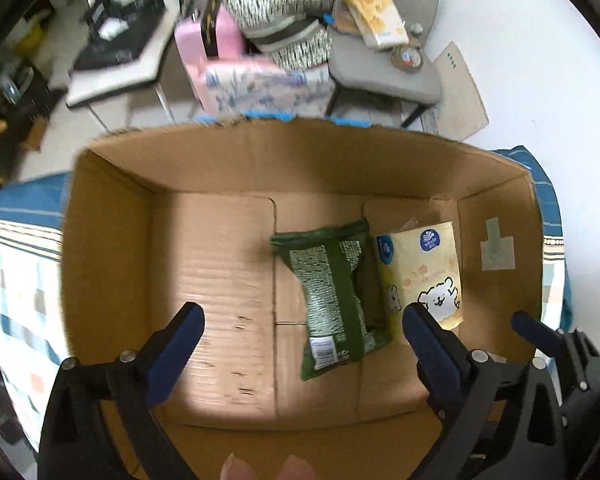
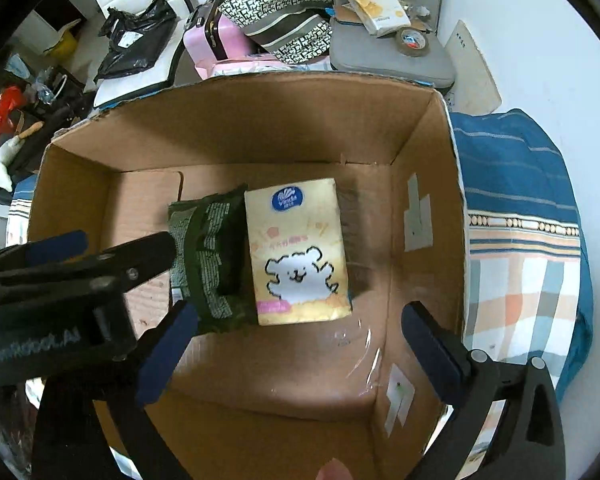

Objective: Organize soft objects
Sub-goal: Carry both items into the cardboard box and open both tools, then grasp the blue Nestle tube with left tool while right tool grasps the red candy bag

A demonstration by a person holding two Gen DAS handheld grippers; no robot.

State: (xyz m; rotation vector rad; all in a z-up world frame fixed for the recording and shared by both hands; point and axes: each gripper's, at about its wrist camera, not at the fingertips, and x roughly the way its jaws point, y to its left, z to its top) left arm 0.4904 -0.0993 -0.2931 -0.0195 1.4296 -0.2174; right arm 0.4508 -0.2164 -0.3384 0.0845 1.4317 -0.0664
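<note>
A green snack bag (image 1: 336, 300) (image 2: 210, 264) lies flat on the floor of an open cardboard box (image 1: 112, 240) (image 2: 420, 140). A yellow tissue pack with a white bear (image 1: 424, 268) (image 2: 298, 252) lies right beside it, on its right. My left gripper (image 1: 302, 322) is open and empty, held above the box over the green bag. My right gripper (image 2: 298, 322) is open and empty, above the near end of the tissue pack. The left gripper also shows at the left of the right wrist view (image 2: 60, 264).
The box sits on a bed with a blue striped and checked cover (image 2: 520, 248) (image 1: 16, 264). Beyond it stand a grey chair (image 2: 388, 56) with a yellow pack and tape roll, a pink suitcase (image 2: 216, 40), patterned bags and a white table (image 1: 120, 72).
</note>
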